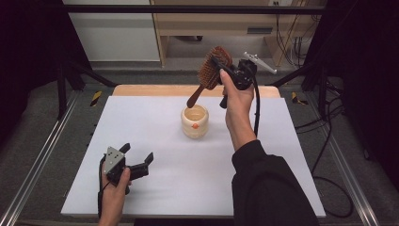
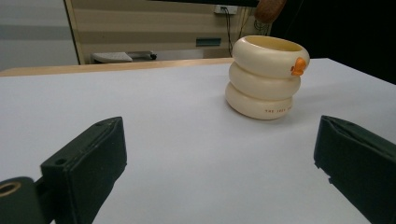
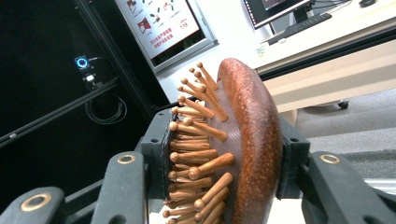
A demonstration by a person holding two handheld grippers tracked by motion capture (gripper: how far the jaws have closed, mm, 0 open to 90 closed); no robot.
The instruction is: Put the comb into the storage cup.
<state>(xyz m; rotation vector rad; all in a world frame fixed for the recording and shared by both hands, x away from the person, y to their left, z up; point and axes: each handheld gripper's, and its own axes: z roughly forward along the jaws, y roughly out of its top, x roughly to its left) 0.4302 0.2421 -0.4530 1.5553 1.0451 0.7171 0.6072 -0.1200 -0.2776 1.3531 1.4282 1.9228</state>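
The right claw (image 1: 221,66) is raised above the far part of the tabletop (image 1: 155,141), its jaws pinching the head of a wooden hairbrush (image 1: 209,75). In the right gripper view one pad presses on the wooden pins and the other on the rounded brown back of the hairbrush (image 3: 243,140). In the high view the brush hangs tilted, head up toward the far side, with its handle slanting down so that the tip sits just over the mouth of a cream cup (image 1: 195,121). The left claw (image 1: 138,162) rests low on the near left part of the white tabletop, its jaws spread wide with nothing between them. In the left gripper view the cup (image 2: 266,77) stands upright, well apart from those jaws, and looks like three stacked rings with a small orange knob (image 2: 298,66) near the rim.
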